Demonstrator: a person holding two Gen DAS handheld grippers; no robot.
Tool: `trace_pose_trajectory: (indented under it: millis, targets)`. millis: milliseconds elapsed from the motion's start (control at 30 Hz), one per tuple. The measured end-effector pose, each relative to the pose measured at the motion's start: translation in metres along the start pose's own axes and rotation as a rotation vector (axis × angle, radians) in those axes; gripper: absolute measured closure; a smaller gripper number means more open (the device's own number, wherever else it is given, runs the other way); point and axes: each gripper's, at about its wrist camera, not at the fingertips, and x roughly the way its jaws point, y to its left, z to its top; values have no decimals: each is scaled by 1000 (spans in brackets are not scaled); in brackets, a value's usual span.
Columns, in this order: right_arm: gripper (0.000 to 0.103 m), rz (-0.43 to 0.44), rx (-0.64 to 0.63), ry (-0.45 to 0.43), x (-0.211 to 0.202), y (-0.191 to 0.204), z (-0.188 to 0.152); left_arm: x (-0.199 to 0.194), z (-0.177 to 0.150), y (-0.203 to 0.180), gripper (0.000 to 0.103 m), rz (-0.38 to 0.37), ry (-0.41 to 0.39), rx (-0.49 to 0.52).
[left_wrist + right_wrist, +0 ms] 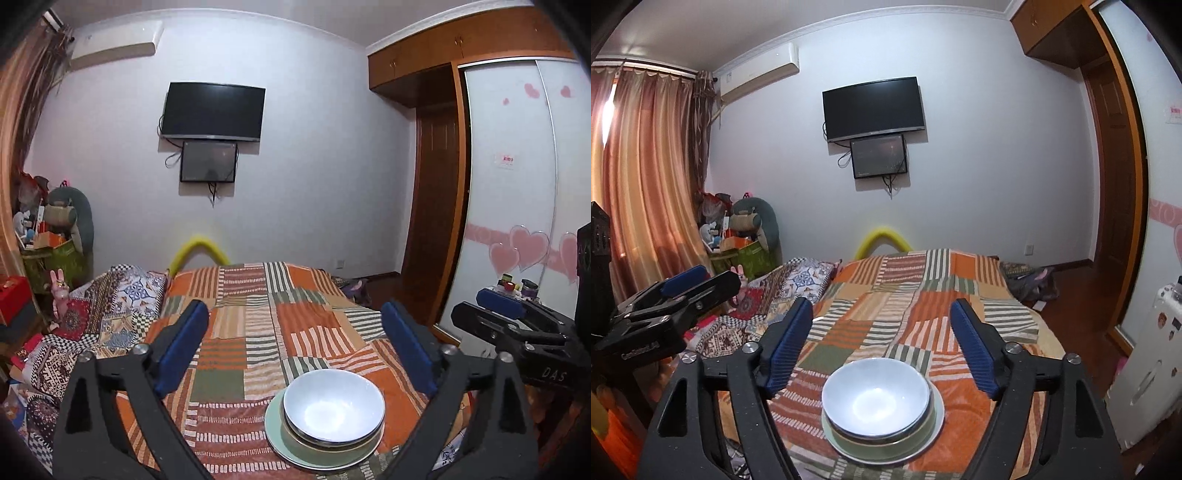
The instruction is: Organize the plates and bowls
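Right wrist: two bowls [875, 400], seemingly one plate [936, 419], stacked.

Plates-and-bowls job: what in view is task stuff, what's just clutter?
Task things:
- white bowl, on top of the stack
- green dish under it
- pale plate at the bottom, on the patchwork bedspread

Just lying about:
- wall TV
- plush toy
- yellow foam tube
- curtains
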Motion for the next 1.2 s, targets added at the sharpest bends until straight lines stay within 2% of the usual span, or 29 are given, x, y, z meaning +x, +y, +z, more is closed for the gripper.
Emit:
trace_pose_trajectory:
  millis: [33,233,367,1200]
  targets:
    - [17,-2,1,-4,-1,0,0,0,-1,-1,5,3,-2,1]
    - [4,-16,1,-37,-6,0,-1,3,-3,2,3,0,14,-14]
    - [1,-15,5,-51,-9,0,-1,3,-4,4,2,7,14,-18]
    - [0,-9,38,-31,-9,-11,-2,1,-7,-4,1,14,18,3]
